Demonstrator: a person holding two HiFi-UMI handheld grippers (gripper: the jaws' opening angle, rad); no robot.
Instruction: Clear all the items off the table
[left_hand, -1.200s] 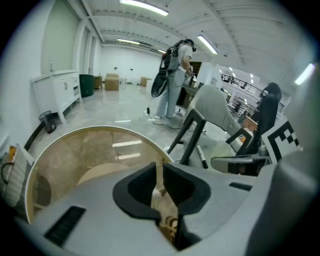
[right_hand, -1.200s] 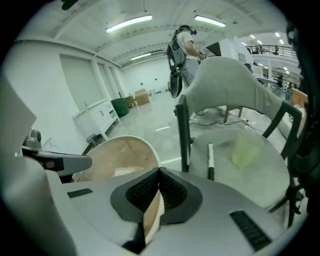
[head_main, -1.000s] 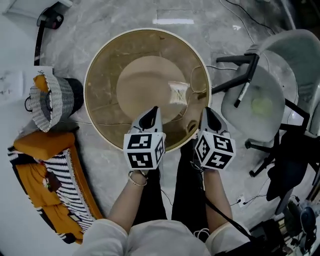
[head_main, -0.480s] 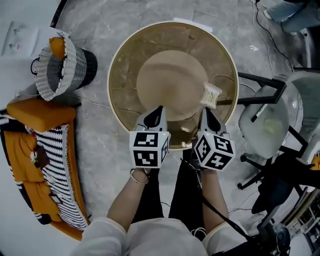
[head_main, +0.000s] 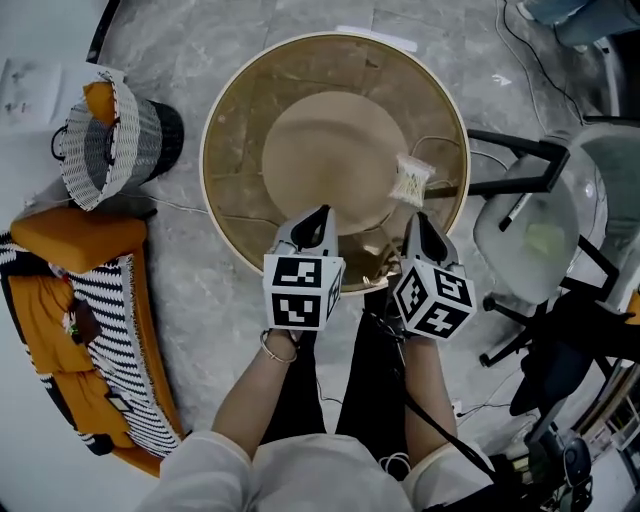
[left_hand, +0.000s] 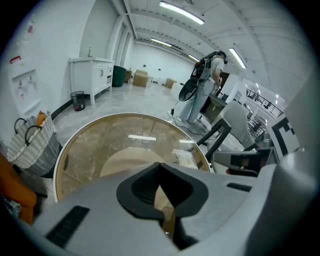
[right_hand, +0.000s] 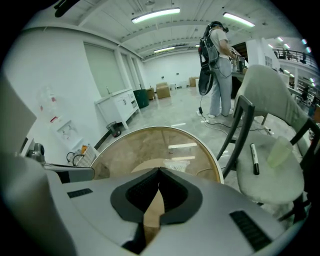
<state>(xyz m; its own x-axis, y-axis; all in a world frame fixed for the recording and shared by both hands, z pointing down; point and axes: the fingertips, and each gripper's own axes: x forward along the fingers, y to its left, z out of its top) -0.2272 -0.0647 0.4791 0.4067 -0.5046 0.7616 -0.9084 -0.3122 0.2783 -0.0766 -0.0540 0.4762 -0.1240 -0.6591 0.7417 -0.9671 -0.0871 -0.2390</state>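
- Two forearms in pale sleeves reach forward from the bottom of the head view, each hand holding one gripper over the near edge of the round glass table.
- Left gripper: jaws clenched tip to tip, with nothing between them; it points down and forward at the near edge.
- Right gripper: jaws likewise pressed together and empty, just beside the left one, a little nearer the table's right edge.
- One small clear packet lies on the glass near the right edge, beyond the right gripper and apart from it.
- Through the glass a round tan base shows under the table's middle.
- Left of the table, on the floor, stands a woven basket, with an orange cushion nearer.
- Right of the table stands a pale chair; a black marker lies on its seat.
- Far off, a person stands with their back turned.
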